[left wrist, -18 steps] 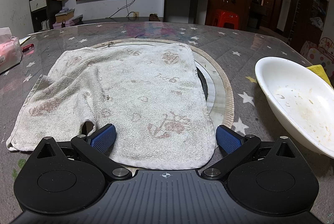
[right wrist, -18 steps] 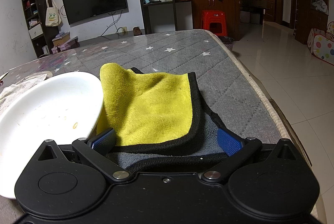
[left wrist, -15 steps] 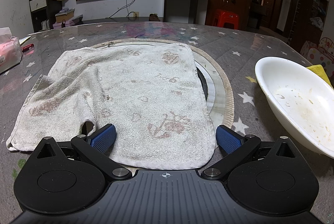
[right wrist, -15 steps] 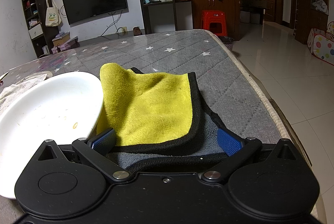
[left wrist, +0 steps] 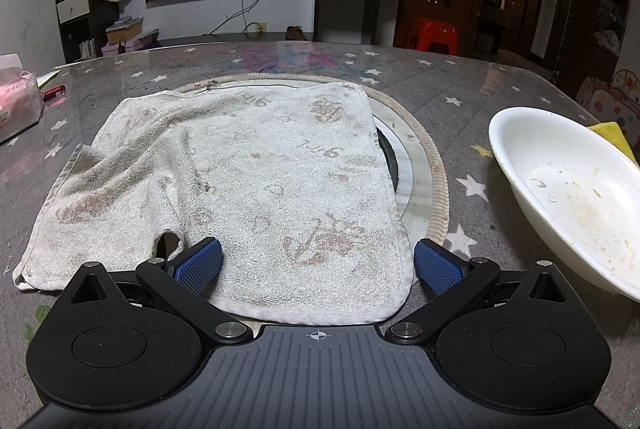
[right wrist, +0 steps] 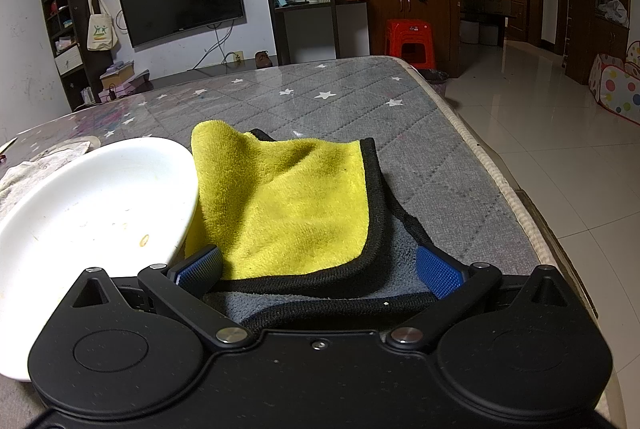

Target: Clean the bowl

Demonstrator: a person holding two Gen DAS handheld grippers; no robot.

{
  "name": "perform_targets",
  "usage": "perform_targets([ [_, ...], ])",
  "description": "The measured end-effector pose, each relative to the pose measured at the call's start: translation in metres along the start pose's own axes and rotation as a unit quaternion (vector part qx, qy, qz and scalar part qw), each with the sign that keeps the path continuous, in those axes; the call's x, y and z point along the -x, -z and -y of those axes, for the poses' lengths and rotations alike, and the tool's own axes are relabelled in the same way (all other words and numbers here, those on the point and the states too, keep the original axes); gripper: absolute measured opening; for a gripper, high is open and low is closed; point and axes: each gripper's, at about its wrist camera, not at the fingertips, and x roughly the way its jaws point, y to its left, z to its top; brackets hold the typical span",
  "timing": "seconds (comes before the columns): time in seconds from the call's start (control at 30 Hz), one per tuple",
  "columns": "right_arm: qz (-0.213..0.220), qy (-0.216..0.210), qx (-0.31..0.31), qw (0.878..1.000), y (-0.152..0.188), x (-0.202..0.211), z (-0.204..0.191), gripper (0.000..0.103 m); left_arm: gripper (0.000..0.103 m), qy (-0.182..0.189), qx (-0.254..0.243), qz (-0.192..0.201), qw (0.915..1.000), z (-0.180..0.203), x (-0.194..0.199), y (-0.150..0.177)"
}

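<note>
nothing differs from the frames of half a second ago: both views match them, with each cloth, the bowl and both grippers in the same places. the left gripper (left wrist: 318,263) stands with its jaws spread wide, its blue pads (left wrist: 198,263) low over the near edge of a worn white towel (left wrist: 240,185) that lies flat on the table (left wrist: 460,85), and nothing is pinched between them. the towel is stained with faded reddish marks, has a small hole near its near-left part, and covers most of a round inset ring (left wrist: 432,165) in the table's middle. the right gripper (right wrist: 318,267) is likewise spread wide, its pads (right wrist: 438,271) on either side of the near part of a yellow cloth (right wrist: 288,205) with black trim and a grey underside; whether the pads touch it i cannot tell, but they do not clamp it. the bowl (left wrist: 568,189) sits toward the table's right edge, between the towel and the yellow cloth. it is white, wide and shallow, and its inside is dirty, with dried brownish smears and small crumbs scattered over the bottom and the far wall. in the right wrist view the bowl (right wrist: 92,205) shows a yellowish speck near its near rim, and its right rim lies against the folded yellow cloth. the table cover is grey, quilted and dotted with white stars. a pink tissue pack (left wrist: 18,97) lies at the table's left edge.
</note>
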Motion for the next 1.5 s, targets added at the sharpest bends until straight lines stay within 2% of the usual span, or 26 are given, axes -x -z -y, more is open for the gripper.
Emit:
perform_targets([
  [1.5,0.0,0.0,0.0,1.0,0.0001,0.002,-0.0007,0.103,0.103,-0.001,-0.001,0.0,1.0,0.0016,-0.0019,-0.0006],
])
